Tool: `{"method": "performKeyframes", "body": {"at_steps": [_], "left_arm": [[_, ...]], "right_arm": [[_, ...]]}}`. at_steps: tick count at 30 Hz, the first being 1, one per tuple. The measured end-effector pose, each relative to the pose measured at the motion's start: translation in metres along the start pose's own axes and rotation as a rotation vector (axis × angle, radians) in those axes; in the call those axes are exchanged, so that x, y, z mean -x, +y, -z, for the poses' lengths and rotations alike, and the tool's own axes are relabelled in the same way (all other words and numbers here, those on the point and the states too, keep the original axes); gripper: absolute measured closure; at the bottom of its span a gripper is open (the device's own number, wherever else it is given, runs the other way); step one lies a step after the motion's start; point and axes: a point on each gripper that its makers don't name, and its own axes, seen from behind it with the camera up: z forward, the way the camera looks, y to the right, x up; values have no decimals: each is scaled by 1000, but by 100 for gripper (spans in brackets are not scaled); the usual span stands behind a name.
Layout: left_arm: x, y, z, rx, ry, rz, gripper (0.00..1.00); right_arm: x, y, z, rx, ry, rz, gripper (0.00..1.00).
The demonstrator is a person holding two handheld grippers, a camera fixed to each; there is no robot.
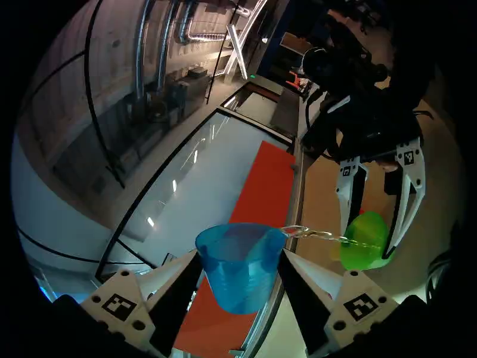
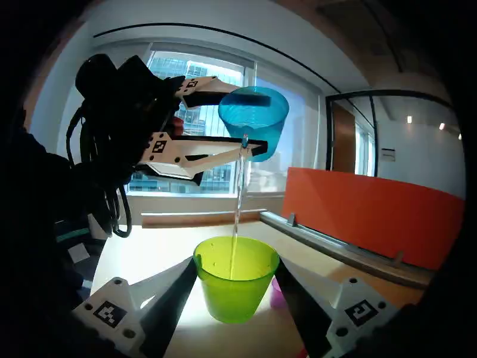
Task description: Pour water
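Blue translucent cup (image 1: 241,268) sits clamped between both fingers of the left gripper (image 1: 241,283), tilted, rim tipped to the right in the left gripper view. A thin water stream (image 1: 316,234) leaves its lip and arcs to the green cup (image 1: 365,238). The green cup is gripped on both sides by the right gripper (image 1: 368,243), white fingers pressing its walls, and it sits to the right of and farther off than the blue one.

In the right gripper view the green cup (image 2: 235,277) is near, upright, low centre, squeezed between that gripper's own fingers (image 2: 173,283). The blue cup (image 2: 253,119) hangs high above it, and the stream (image 2: 238,191) drops straight down into its open mouth. Water level inside is hard to read. Cannot tell whether the green cup's base touches the table (image 2: 149,250) or hangs just over it.

A small pink object (image 2: 277,295) peeks out just behind the green cup on the right; too hidden to identify. Black cables (image 2: 113,203) hang from the left gripper's body at far left. An orange partition (image 2: 369,215) runs along the table's right edge on a metal rail. A big window (image 2: 191,119) with buildings outside is at the far side.
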Motion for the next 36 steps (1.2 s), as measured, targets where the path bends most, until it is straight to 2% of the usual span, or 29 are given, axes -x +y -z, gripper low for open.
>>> {"method": "performKeyframes", "body": {"at_steps": [17, 36], "left_arm": [[-7, -4, -1, -6, 7, -48, 16], [-3, -5, -1, -19, -9, -85, 16]], "right_arm": [[1, 3, 2, 4, 2, 1, 9], [2, 5, 2, 6, 2, 3, 9]]}}
